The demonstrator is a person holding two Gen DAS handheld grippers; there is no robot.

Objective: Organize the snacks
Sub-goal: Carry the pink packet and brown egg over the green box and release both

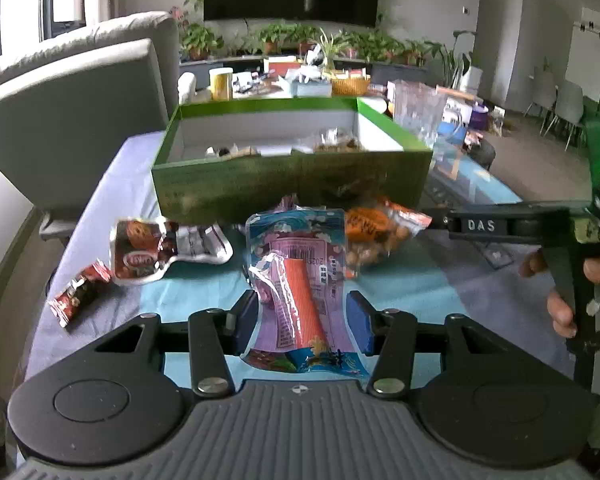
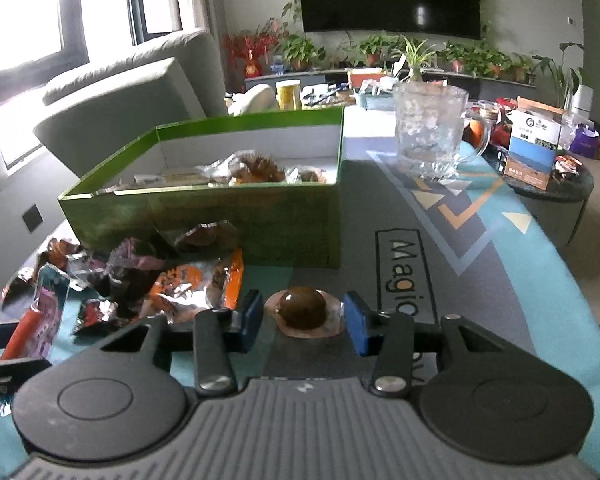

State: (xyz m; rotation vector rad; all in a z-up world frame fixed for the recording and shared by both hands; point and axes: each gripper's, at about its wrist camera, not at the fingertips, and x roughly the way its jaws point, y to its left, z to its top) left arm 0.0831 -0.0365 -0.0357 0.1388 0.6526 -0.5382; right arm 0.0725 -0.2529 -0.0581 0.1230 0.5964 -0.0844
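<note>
A green box [image 1: 292,184] with several wrapped snacks inside stands at the back of the mat; it also shows in the right wrist view [image 2: 204,220]. My left gripper [image 1: 305,318] is open around a purple and blue sausage packet [image 1: 300,280] that lies on the mat. My right gripper [image 2: 303,318] is open around a brown egg in a clear pouch [image 2: 303,312] on the mat. An orange nut packet [image 1: 374,232] lies in front of the box, also seen in the right wrist view [image 2: 196,284]. A red and silver packet [image 1: 152,252] and a small red packet [image 1: 78,292] lie to the left.
A glass mug [image 2: 430,128] stands right of the box. A grey sofa [image 1: 72,120] is at the left. A small carton [image 2: 534,144] sits on a round side table. A cluttered table and plants stand behind. The right gripper's handle [image 1: 520,228] reaches in from the right.
</note>
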